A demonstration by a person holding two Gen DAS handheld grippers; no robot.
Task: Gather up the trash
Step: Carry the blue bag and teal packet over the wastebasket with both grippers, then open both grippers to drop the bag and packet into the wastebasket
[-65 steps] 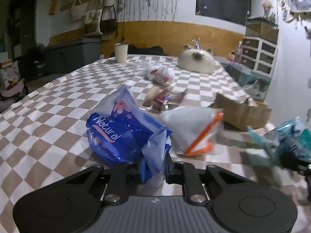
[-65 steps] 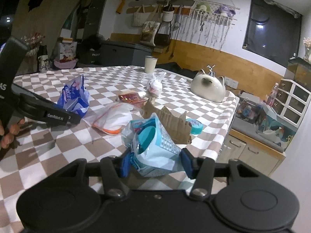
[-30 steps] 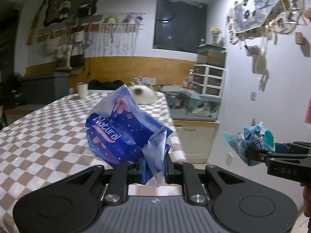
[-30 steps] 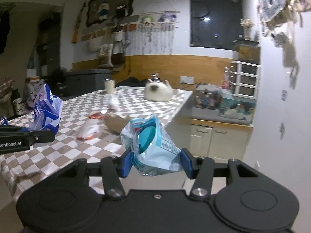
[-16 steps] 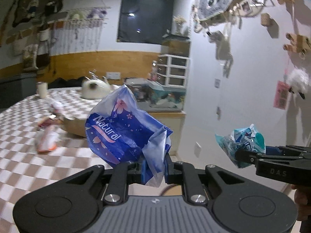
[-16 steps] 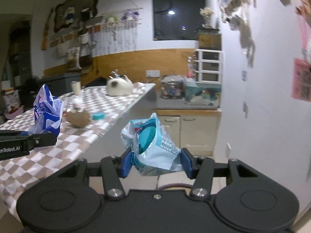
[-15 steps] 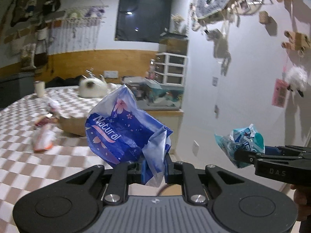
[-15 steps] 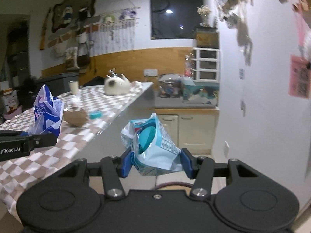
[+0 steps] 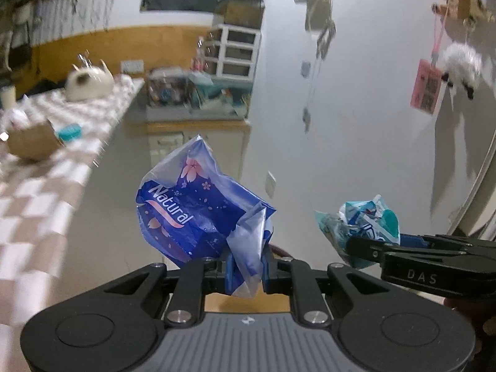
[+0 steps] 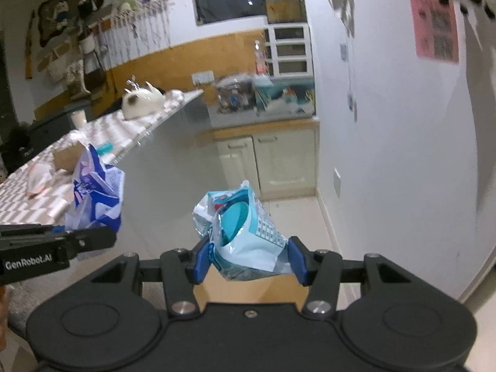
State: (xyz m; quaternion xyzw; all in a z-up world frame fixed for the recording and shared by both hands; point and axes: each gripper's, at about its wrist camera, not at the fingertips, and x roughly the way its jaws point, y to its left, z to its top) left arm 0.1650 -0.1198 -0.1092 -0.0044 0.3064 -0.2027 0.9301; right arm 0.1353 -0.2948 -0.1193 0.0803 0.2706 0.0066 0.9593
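Beyond the checkered table (image 9: 37, 167) edge, left gripper (image 9: 246, 268) pinches a blue wrapper (image 9: 192, 210); right gripper (image 10: 249, 259) clamps a teal packet (image 10: 245, 232) above a brown box (image 10: 251, 288).

We list two handheld grippers of matte black plastic. On the left gripper (image 9: 247, 271) we note blue pads on the fingers (image 9: 231, 268), angular black linkage arms fixed with silver round-headed screws, two shallow round discs moulded into the housing, and a grey ribbed centre panel. The right gripper (image 10: 250, 259) carries the same blue pads, linkage, screws and discs. We read white side lettering: "GenRobot.AI" on the left, "DAS" on the right.
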